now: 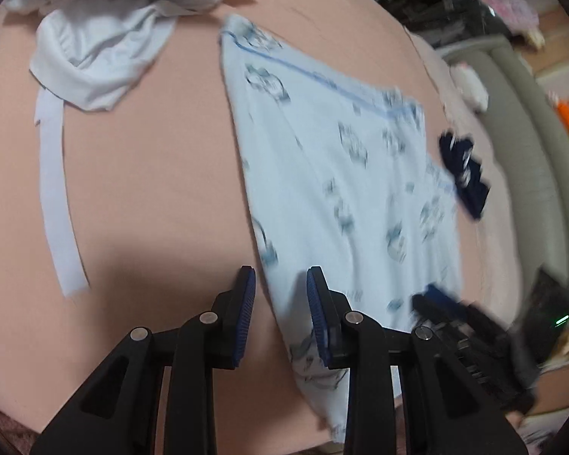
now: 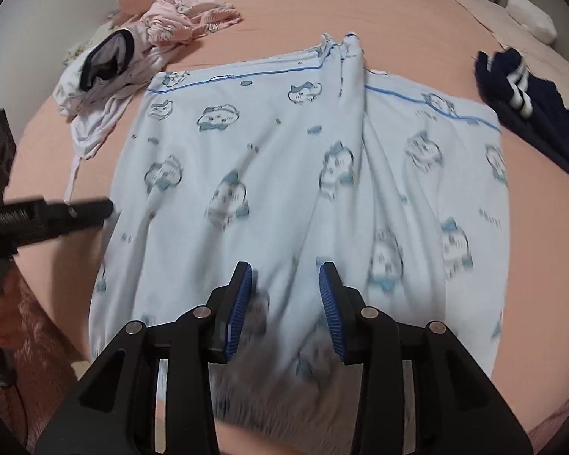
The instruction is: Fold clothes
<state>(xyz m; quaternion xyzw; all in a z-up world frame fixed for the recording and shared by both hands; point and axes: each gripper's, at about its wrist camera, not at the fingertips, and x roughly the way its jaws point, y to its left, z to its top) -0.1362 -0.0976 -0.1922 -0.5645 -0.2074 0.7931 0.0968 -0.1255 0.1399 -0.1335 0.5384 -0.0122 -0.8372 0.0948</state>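
Two grippers over a peach bedsheet (image 2: 360, 11). Biggest item: light-blue printed garment (image 2: 284, 174), cartoon animal pattern with blue piping, spread flat across centre frame in the right wrist view, a ridge of bunched fabric running up its middle. Upper left: white garment (image 1: 95, 64) crumpled, its strap trailing down the left side, plus pink clothes (image 2: 186, 22) above it. Upper right: navy socks (image 2: 531, 113) with white stripes, just beside the blue garment's corner. Right gripper (image 2: 285, 271): jaws apart, hanging over the garment's near edge, nothing clamped. Left gripper (image 1: 280, 276): jaws apart, over the garment's left edge, nothing between the pads. White lettering on left gripper body at frame left, too blurred to read.
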